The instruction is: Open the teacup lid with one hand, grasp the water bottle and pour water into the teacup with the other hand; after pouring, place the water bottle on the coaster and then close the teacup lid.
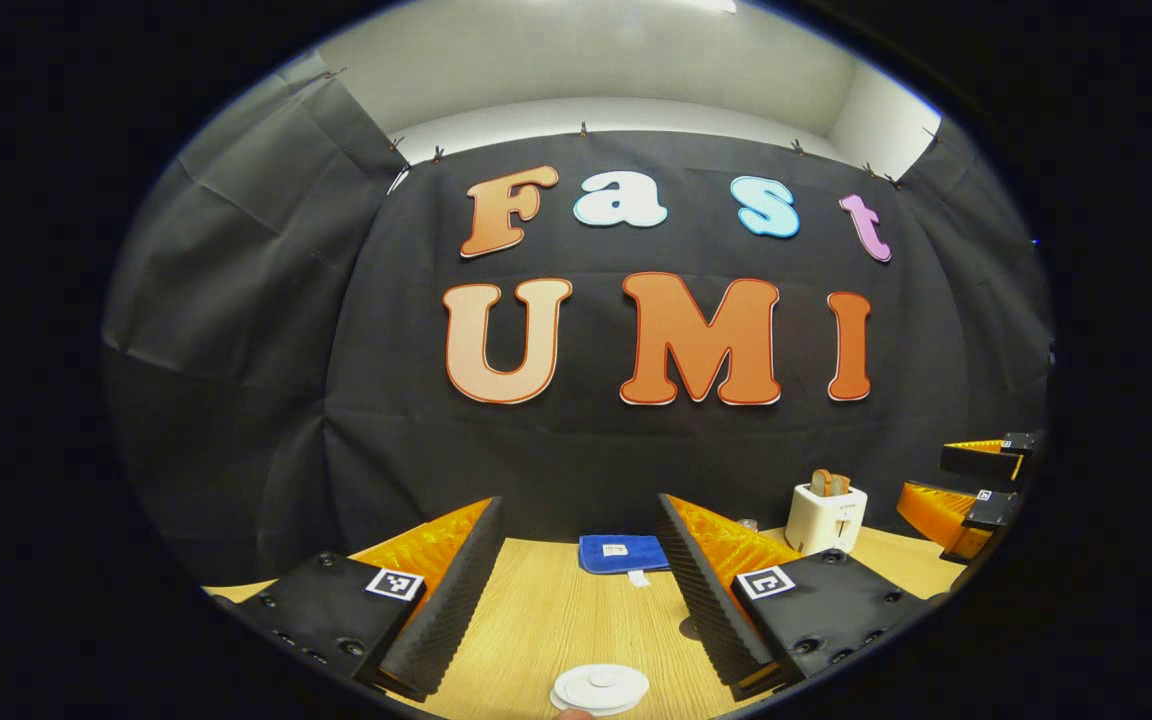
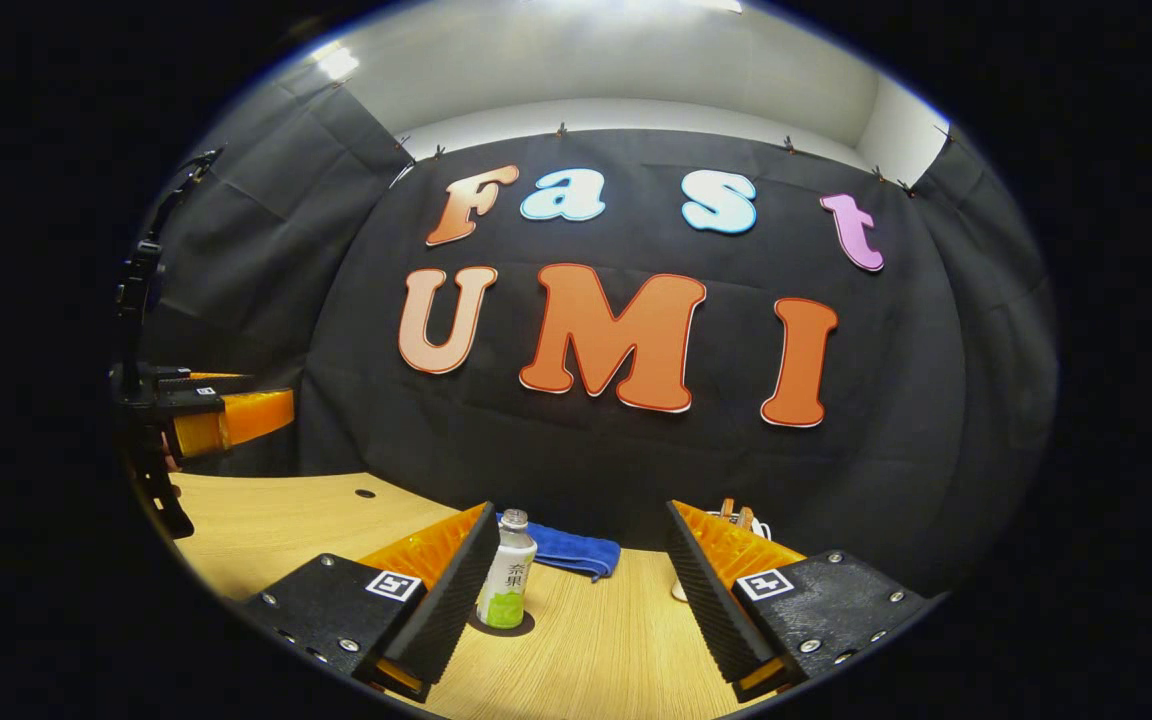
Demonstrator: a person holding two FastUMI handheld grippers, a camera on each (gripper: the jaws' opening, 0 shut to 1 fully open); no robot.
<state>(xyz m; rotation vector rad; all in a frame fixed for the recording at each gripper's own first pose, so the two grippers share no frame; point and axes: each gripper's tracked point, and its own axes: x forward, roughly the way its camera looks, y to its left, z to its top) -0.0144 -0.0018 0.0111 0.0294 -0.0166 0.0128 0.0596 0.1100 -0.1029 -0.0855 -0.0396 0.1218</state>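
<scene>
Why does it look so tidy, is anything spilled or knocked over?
Nothing stands out. The water bottle stands upright with its cap on, the teacup lid sits flat, the blue cloth lies folded, and the wooden table looks dry.

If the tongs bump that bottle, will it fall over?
Probably, yes. The water bottle stands tall and narrow on a small dark coaster, so a nudge near its cap could tip it. Its smooth round body may also roll once down, and could slip in a loose grip.

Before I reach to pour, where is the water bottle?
In the right gripper view, the water bottle stands upright on the wooden table, just beside the right gripper's left finger, with the blue cloth behind it.
</scene>
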